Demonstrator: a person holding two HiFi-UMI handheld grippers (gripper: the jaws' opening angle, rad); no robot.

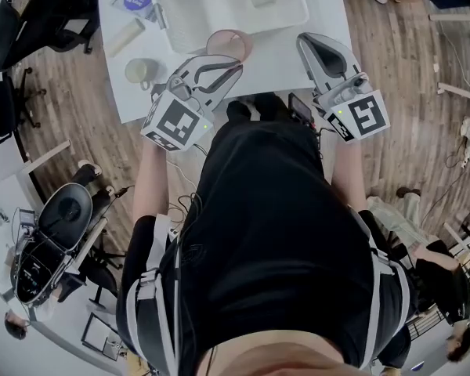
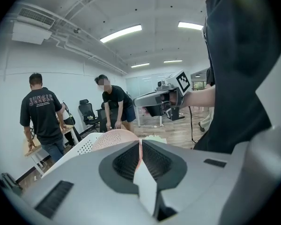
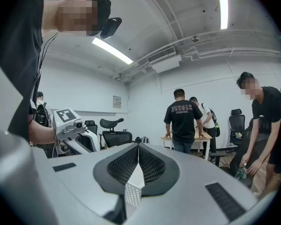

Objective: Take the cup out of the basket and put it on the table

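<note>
Person's black shirt (image 1: 274, 233) fills lower centre. Left gripper (image 1: 231, 63), upper centre, is pinched onto the rim of the pink cup (image 1: 229, 44). Cup sits just below the white basket (image 1: 298, 10), over the table (image 1: 274, 61). Right gripper (image 1: 305, 41) is closed, empty. Lift-out looks done; set-down and release remain.

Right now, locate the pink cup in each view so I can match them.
Head view: pink cup, upper centre, at the left hand-held gripper's tips.
Left gripper view: centre, its rim pinched in the jaws.
Right gripper view: not in it.
Shared landmark: white basket, beside the cup.
</note>
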